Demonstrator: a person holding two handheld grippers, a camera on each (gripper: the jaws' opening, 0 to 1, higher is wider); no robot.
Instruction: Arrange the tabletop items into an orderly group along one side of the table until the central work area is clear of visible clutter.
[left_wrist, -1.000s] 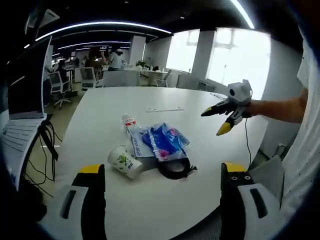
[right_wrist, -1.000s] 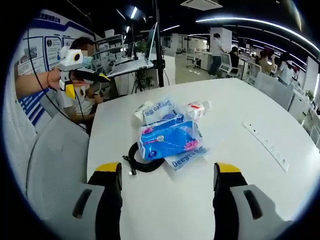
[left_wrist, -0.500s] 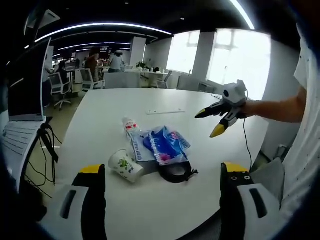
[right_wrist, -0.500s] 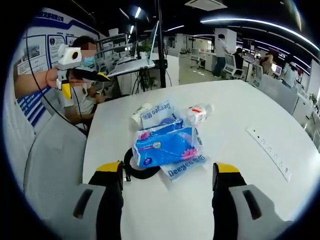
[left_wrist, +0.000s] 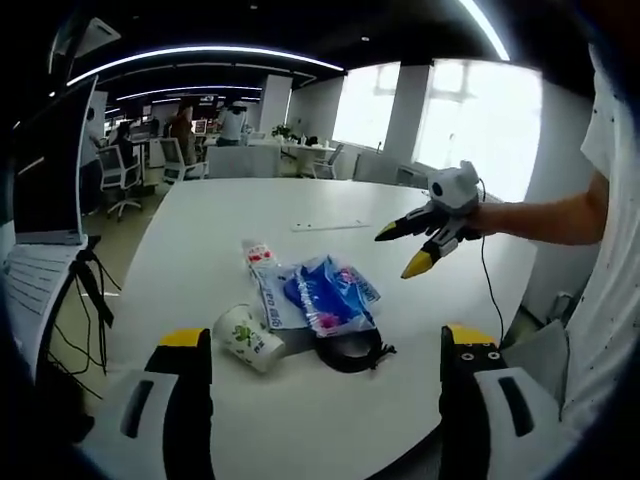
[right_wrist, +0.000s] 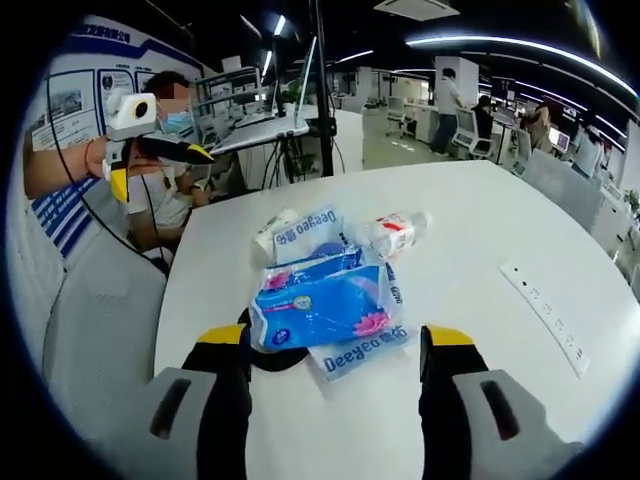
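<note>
A small pile lies on the white round table (left_wrist: 300, 420). It holds a blue tissue pack (left_wrist: 320, 293) (right_wrist: 318, 295) on a Deeyeo bag (right_wrist: 365, 345), a tipped paper cup (left_wrist: 247, 338) (right_wrist: 272, 232), a red-labelled bottle (left_wrist: 260, 254) (right_wrist: 395, 232) and a black coiled cable (left_wrist: 352, 350) (right_wrist: 262, 350). My left gripper (left_wrist: 325, 340) (right_wrist: 160, 170) is open at the table's edge, short of the pile. My right gripper (right_wrist: 337, 338) (left_wrist: 400, 250) hovers open just before the tissue pack, holding nothing.
A white power strip (left_wrist: 328, 225) (right_wrist: 545, 315) lies farther out on the table. A laptop on a stand (left_wrist: 50, 170) (right_wrist: 265, 125) stands beside the table, with a grey chair (right_wrist: 90, 320) at the table's edge. Desks, chairs and people fill the background.
My right gripper has come closer to the pile, so the tissue pack now reaches between its jaws' tips. The left gripper has barely moved. Nothing was taken hold of.
</note>
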